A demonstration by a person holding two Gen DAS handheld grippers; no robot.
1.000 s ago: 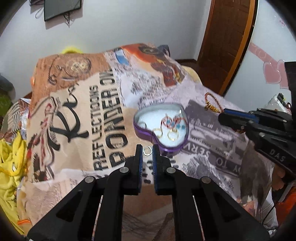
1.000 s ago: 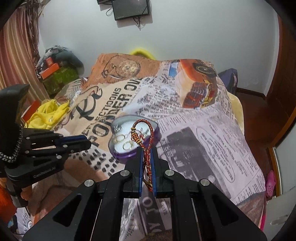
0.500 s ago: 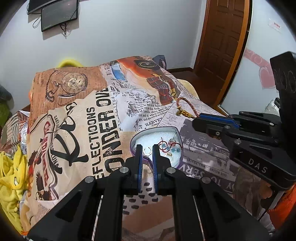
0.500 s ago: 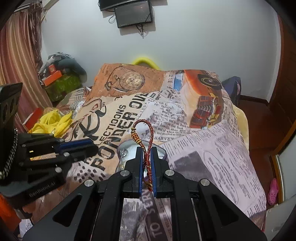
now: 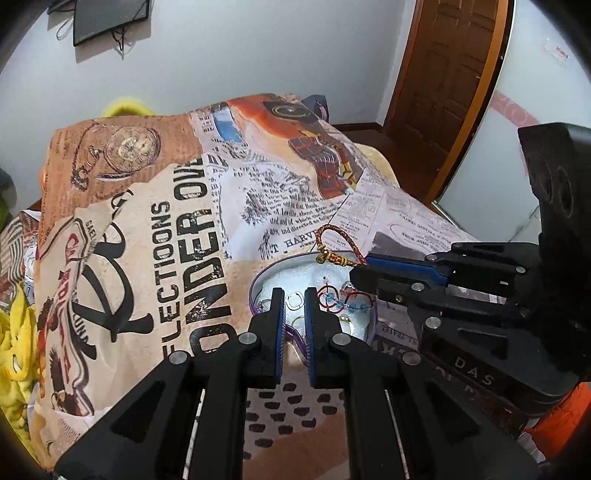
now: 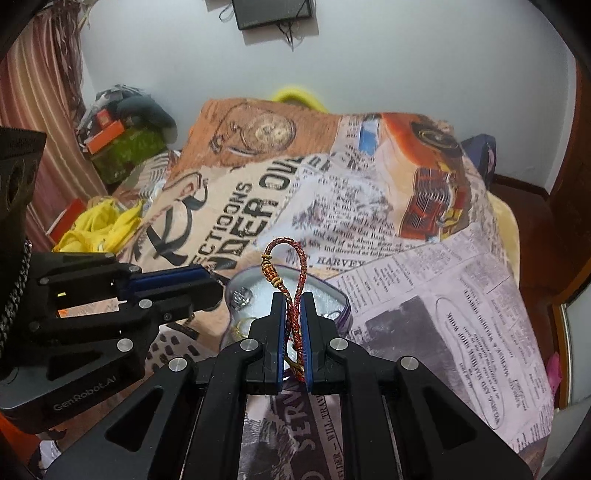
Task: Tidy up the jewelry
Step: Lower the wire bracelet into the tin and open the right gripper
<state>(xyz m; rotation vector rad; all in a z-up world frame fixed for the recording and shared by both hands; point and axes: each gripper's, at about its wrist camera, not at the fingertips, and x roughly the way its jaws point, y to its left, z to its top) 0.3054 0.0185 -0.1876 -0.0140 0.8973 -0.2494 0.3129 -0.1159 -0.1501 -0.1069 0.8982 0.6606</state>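
Note:
A purple heart-shaped tin with a white lining lies on the printed bedspread and holds several rings and red-and-blue earrings. My left gripper is nearly shut on a small silver ring, held above the tin. My right gripper is shut on a red braided bracelet whose loop stands up over the tin. The right gripper with the bracelet also shows in the left wrist view, just right of my left fingers.
The printed bedspread covers the bed. Yellow cloth and boxes lie at the left side. A brown door stands at the right, a dark screen hangs on the far wall.
Both grippers have moved in over the heart tin, each holding its piece. The right gripper has come closer to the left one.

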